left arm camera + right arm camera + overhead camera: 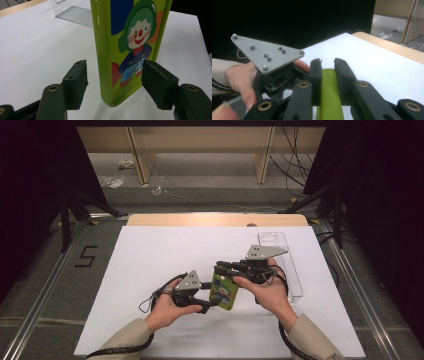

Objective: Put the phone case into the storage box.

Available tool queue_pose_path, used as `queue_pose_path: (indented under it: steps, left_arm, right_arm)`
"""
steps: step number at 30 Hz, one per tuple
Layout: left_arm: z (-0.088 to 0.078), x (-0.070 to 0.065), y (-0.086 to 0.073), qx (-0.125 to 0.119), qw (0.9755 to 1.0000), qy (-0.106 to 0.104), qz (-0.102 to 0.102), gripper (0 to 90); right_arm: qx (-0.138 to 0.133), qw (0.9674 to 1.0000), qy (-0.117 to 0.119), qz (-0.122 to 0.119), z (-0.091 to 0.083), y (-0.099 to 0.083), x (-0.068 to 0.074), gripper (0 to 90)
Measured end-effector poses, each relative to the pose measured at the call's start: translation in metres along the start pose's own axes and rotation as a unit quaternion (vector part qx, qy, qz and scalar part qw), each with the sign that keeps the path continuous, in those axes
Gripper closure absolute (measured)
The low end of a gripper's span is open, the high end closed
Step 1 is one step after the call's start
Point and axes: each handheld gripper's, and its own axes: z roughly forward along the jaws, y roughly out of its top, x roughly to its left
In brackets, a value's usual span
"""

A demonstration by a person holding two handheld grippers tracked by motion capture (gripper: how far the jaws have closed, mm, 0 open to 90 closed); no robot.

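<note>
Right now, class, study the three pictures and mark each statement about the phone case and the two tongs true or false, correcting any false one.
1. The right tongs are clamped on the green phone case. True.
2. The left tongs already press on the case from both sides. False: their jaws stand either side of it with a gap showing at the left jaw.
3. The case bears a clown with green hair and a red nose. True.
4. The clear plastic tray lies at the left edge of the white table top. False: it lies on the right side, behind the right hand.
5. The case lies flat on the table. False: it is held up, off it.
</note>
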Motion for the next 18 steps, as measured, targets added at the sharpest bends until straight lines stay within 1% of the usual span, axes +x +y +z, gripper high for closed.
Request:
queue_pose_path:
  steps: [5,7,9,12,16,18]
  left_arm:
    - [0.0005,0.0010,-0.0005,0.000,0.9999,-0.016,0.002,45.3]
    - [0.0003,0.0008,0.0001,-0.002,0.9998,-0.021,0.002,47.4]
    - [-0.0001,0.0004,0.0007,-0.004,0.9996,-0.029,-0.001,51.5]
    - [-0.0012,0.0002,0.0012,0.001,0.9996,-0.029,0.001,56.6]
    - [-0.0035,0.0005,0.0020,0.005,0.9995,-0.028,-0.009,63.3]
    - [-0.0042,0.0001,0.0022,0.010,0.9995,-0.028,-0.009,66.4]
  right_arm:
    - [0.002,1.0000,0.007,-0.002,0.0012,0.0001,0.0022,77.6]
    - [0.002,0.9999,0.010,-0.004,0.0017,0.0002,0.0028,77.6]
    - [0.001,0.9999,0.011,-0.005,0.0021,0.0003,0.0032,77.6]
    - [0.003,0.9999,0.016,-0.005,0.0025,0.0001,0.0039,77.6]
    - [0.003,0.9998,0.020,-0.005,0.0027,0.0002,0.0050,77.6]
    - [0.004,0.9997,0.023,-0.005,0.0032,-0.0001,0.0056,77.6]
